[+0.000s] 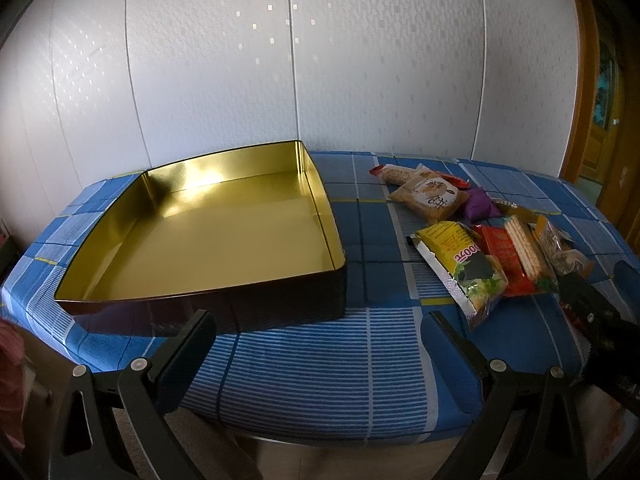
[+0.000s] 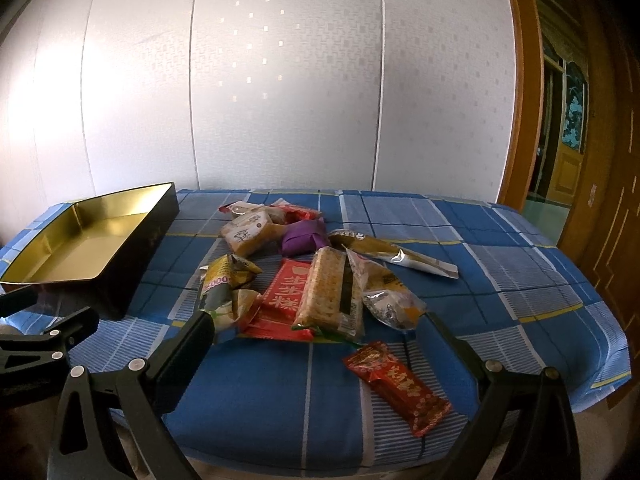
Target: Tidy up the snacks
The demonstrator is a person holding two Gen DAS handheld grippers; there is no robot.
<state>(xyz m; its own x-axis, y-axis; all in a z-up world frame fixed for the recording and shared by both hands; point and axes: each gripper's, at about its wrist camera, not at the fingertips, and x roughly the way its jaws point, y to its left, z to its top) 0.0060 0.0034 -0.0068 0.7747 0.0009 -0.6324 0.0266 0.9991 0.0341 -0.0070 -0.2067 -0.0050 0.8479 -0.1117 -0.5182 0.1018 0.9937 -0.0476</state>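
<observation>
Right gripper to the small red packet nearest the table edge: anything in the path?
Nothing visible. The right gripper is open and the red packet lies alone on the blue cloth, between and just ahead of the fingers. The snack pile sits farther back, apart from it.

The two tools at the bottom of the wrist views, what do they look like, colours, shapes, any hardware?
Both the left tool and the right tool are matte black, with two flat, paddle-like fingers spread in a V. Each finger sits on angular black linkage bars with triangular cut-outs, joined by round silver pins. No cables, markings or sleeves show.
</observation>
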